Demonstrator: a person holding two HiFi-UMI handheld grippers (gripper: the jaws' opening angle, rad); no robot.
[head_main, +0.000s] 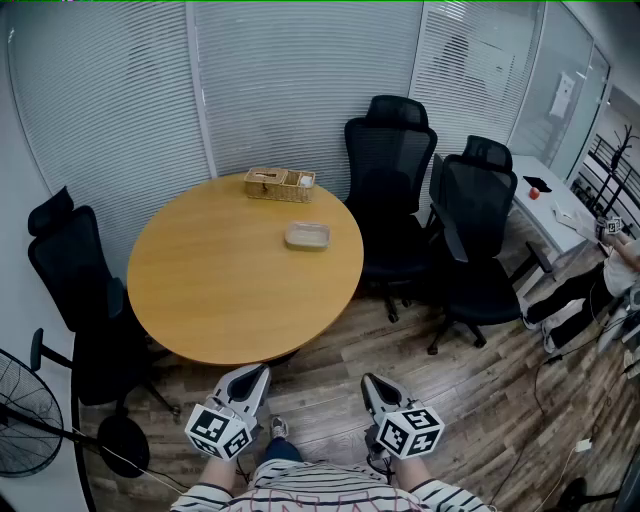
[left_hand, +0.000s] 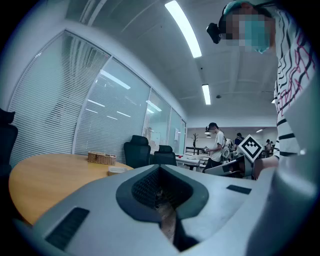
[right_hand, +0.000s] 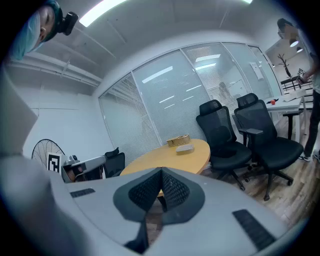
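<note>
Progress as I judge it: nothing handled so far; left gripper (head_main: 262, 370) has its jaws pressed together on nothing, tips meeting in the left gripper view; right gripper (head_main: 367, 380) is the same, jaws together and empty in the right gripper view; I hold both low, close to my body, tips aimed toward the round table (head_main: 220, 300) but well short of its near edge; nothing touched.

Nearest things: shallow dish (head_main: 307, 236) lies flat on the far right part of the tabletop; wicker basket (head_main: 280, 184) sits just beyond it at the far rim, apart from the dish; contents of either too small to tell; both well apart from my grippers, so any reach or grasp is not yet begun.

Surface: light wood top, round, otherwise bare.

Room: wood-plank floor (head_main: 480, 400); white blinds (head_main: 290, 90) over glass walls behind the table; black office chair (head_main: 70, 270) at the table's left; two more black chairs (head_main: 395, 190) at its right; floor fan (head_main: 25, 420) at bottom left; white desk (head_main: 545, 200) at far right with a seated person (head_main: 605, 275) partly cut off.
</note>
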